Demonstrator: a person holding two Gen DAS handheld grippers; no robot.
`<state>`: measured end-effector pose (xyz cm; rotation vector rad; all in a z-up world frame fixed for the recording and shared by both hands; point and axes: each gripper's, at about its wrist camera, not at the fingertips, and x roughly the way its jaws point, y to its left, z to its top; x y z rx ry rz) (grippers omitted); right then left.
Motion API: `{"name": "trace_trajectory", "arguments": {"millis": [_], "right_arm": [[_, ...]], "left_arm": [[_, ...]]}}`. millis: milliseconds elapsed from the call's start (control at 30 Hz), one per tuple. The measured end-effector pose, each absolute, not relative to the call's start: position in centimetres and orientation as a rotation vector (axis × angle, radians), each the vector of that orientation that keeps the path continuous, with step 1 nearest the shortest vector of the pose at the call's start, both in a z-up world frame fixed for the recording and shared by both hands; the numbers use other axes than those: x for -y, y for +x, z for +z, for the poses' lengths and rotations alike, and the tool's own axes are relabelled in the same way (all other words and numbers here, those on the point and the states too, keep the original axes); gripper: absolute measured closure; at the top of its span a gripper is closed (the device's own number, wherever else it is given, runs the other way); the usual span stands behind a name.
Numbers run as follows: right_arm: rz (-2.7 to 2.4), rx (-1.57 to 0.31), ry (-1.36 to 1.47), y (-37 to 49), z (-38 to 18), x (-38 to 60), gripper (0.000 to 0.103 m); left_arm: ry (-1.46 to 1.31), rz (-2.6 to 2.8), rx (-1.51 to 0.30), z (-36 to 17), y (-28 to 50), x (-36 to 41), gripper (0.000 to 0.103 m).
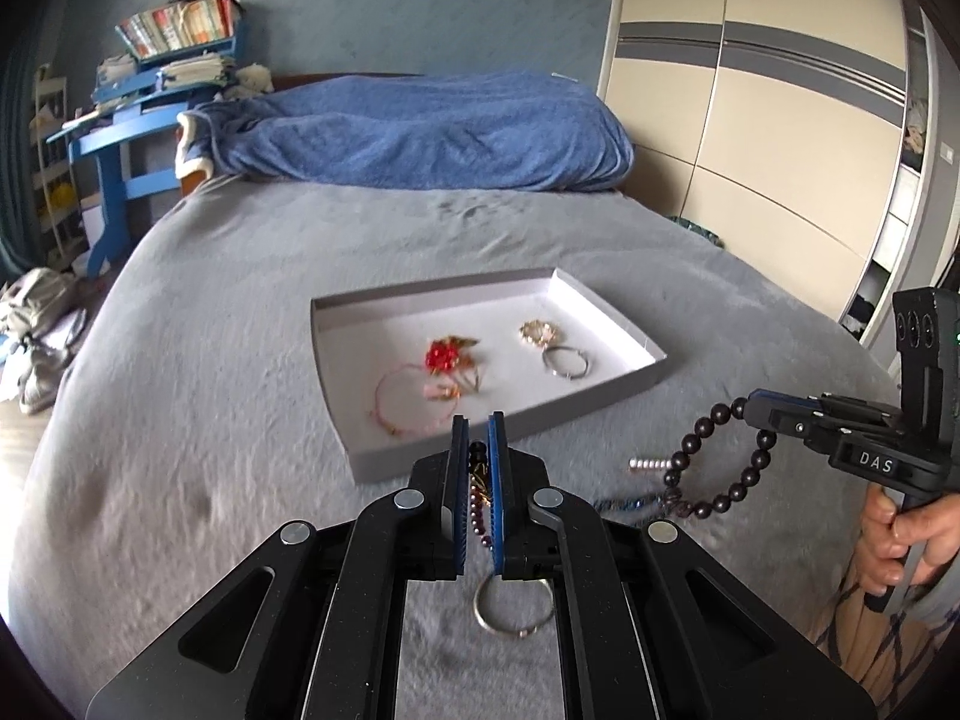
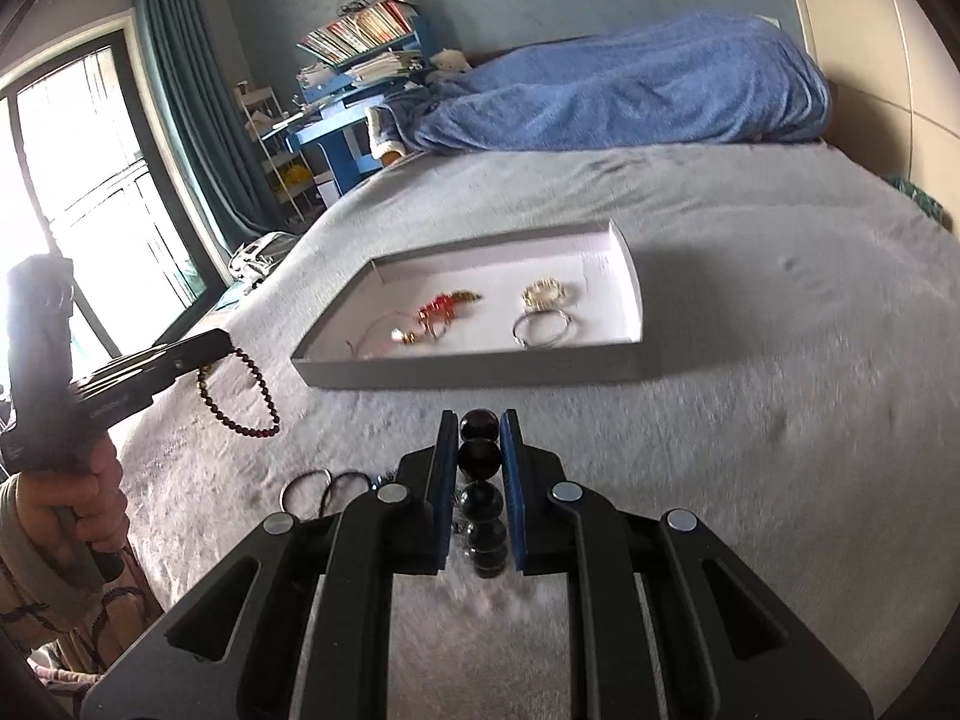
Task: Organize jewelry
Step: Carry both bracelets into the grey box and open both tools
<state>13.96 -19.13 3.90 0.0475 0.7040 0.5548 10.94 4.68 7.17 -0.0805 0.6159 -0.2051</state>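
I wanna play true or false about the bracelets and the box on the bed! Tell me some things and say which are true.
1. The right gripper holds a bracelet of big dark beads. True.
2. The left gripper is empty. False: it is shut on a thin string of small dark red beads.
3. The shallow box is empty. False: a red flower piece, a gold bracelet and a silver ring lie in it.
4. The box sits on the grey bedspread. True.
5. A metal ring lies on the bedspread below the left gripper. True.
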Motion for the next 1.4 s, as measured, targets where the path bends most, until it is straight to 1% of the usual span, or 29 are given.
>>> {"name": "trace_trajectory", "arguments": {"millis": [433,767,1133,1400], "right_arm": [[0.561,-0.664,0.039,17.0,6.7,17.5,0.089],[0.571,-0.649,0.016,21.9,8.3,14.9,0.089],[0.587,-0.723,0.071,27.4,6.1,11.0,0.089],[0.480,-0.837,0.065,30.3,1.5,12.0,0.089]], "left_arm": [[-0.080,-0.222,-0.593,8.5,14.6,-4.5,0.096],[-0.056,-0.222,-0.585,8.9,18.4,-4.1,0.096],[-0.082,-0.213,-0.624,7.0,22.9,-4.0,0.096],[-0.062,-0.184,-0.714,3.0,24.5,-4.3,0.096]]}}
